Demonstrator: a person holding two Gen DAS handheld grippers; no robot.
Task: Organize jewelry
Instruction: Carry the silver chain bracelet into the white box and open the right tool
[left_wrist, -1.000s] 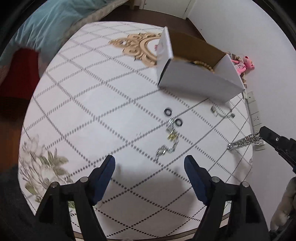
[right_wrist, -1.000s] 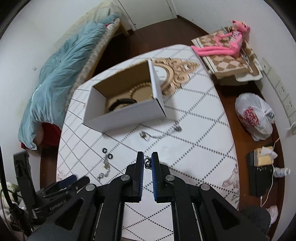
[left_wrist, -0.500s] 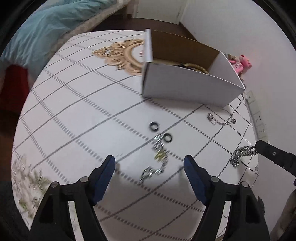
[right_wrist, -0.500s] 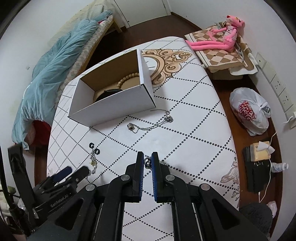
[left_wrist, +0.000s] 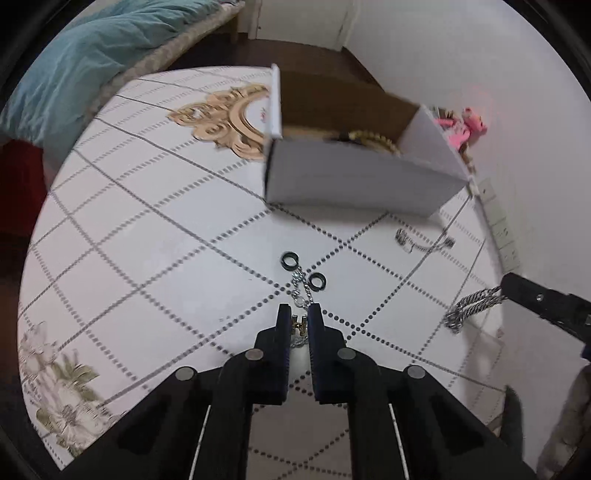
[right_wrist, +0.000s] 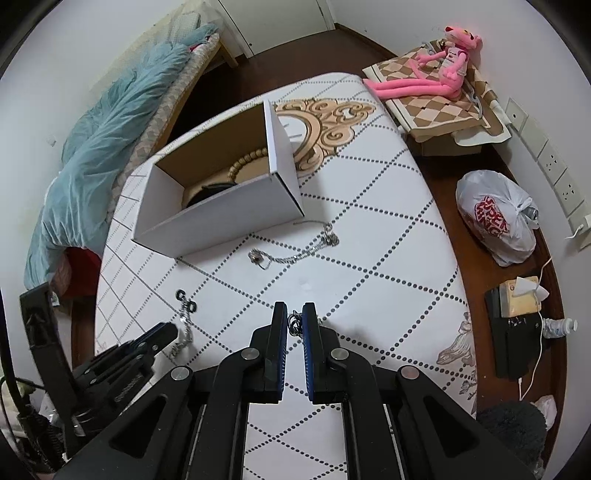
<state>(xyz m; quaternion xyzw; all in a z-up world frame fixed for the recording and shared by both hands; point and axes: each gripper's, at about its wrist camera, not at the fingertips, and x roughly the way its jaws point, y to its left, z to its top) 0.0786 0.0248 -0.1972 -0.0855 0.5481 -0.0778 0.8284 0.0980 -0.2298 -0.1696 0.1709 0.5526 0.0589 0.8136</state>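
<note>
Jewelry is split between the two grippers and the table. The left gripper, low centre of its view, has just been closing and now pinches a chain at its gold H charm. The chain's long axis runs straight up-frame from the fingertips, past two black rings, toward the box in the upper middle. The box therefore lies directly ahead of that hand, along the chain's own line, and I judge the coming carry to be a lift and a push up-frame over the near white wall.

The right gripper is clenched on a chunky silver chain, which hangs from its tips at the right edge of the left view. From it the box sits up and to the left. Neither hand looks clearly nearer.

A third, thin chain lies loose just in front of the box. Beads already rest inside.

The table is white with a dotted diamond grid and a gold ornament. A bed with a teal quilt fills the upper left, and a pink plush sits upper right.
</note>
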